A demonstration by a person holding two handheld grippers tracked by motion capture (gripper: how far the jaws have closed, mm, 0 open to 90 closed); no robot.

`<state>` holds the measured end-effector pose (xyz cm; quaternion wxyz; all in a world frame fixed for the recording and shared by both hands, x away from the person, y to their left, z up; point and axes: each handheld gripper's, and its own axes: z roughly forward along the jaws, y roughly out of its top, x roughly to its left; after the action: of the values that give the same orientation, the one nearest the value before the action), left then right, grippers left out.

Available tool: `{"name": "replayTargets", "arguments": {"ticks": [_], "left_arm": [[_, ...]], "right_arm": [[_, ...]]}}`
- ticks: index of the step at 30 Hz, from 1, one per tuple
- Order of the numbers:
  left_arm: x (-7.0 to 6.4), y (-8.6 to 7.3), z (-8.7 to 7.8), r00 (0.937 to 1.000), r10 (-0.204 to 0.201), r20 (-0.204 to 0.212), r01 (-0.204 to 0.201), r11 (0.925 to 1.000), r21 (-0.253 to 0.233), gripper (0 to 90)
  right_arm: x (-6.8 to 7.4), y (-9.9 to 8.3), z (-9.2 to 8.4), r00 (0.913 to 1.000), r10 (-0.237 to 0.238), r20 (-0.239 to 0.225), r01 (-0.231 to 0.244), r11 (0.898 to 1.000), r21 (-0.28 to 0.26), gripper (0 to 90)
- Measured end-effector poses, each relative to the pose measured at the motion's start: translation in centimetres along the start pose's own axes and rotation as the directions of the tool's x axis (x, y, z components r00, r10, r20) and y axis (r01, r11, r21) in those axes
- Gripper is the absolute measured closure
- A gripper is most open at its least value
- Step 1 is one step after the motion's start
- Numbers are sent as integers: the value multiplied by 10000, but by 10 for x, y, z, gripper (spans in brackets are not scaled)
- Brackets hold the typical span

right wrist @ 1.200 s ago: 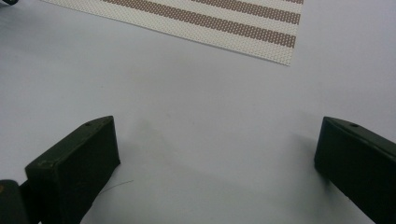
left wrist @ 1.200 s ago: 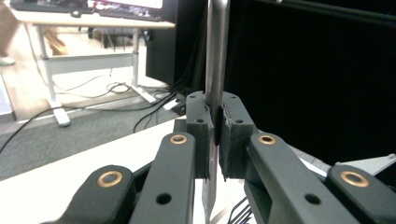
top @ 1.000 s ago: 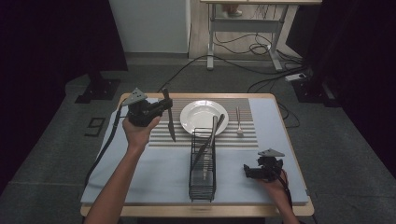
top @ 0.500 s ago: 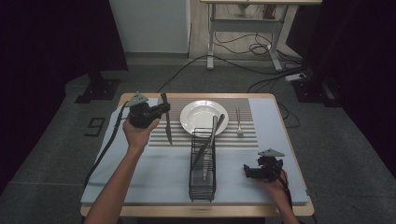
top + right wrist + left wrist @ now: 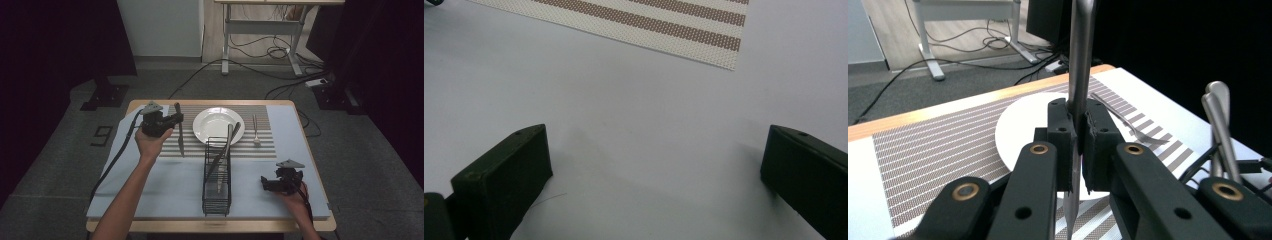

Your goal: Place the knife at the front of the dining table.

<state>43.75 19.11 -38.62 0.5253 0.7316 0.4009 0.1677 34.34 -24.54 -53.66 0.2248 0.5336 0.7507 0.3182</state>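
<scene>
- left gripper (image 5: 172,121): jaws clenched on a table knife (image 5: 179,134), pads pinching the metal flat from both sides; clear in the left gripper view (image 5: 1077,137).
- Knife (image 5: 1081,60) long axis runs square across the jaw line. One end sticks out past the jaws on the far side, the other end passes down between them toward the table.
- High view: the knife's long axis runs roughly front-to-back over the table. The dark handle end is just beyond the jaws on the far side, the blade reaches toward the person, tip low over the striped placemat (image 5: 195,146).
- Can't tell whether the blade tip touches the mat.
- Ahead of the left jaws: white plate (image 5: 1023,120) on the mat, just past the pads. Beyond it and to the jaws' right lies a fork (image 5: 1135,131).
- Far right of the left jaws: two utensil handles (image 5: 1220,130) standing up from a black wire caddy (image 5: 217,175). They lean toward the plate in the high view.
- right gripper (image 5: 267,184): released, jaws spread wide, nothing between them (image 5: 656,170). Bare pale-blue table cover (image 5: 634,110) under the gap.
- Mat corner (image 5: 719,55) lies ahead of the right jaws, well apart.
- The right gripper sits low at the near right of the table, caddy off to its jaw side, not touching.
</scene>
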Motion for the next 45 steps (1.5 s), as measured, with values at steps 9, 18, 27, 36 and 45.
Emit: {"name": "replayTargets", "arguments": {"ticks": [9,18,27,36,45], "left_arm": [[10,-4,13,9992,-20,-397,39,9989,472,842],[20,-1,15,9966,-109,-818,169,9972,727,843],[27,0,25,9955,-381,-871,442,9967,688,843],[29,-3,31,9952,-467,-863,517,9970,570,843],[31,-8,30,9955,-580,-750,604,9977,292,844]], "right_arm": [[0,0,0,10000,13,-7,-13,10000,3,0],[0,0,0,10000,11,-7,-11,10000,6,0],[0,0,0,10000,9,0,-9,10000,6,0],[0,0,0,10000,9,2,-9,10000,4,0],[0,0,0,10000,10,3,-10,10000,12,0]]}}
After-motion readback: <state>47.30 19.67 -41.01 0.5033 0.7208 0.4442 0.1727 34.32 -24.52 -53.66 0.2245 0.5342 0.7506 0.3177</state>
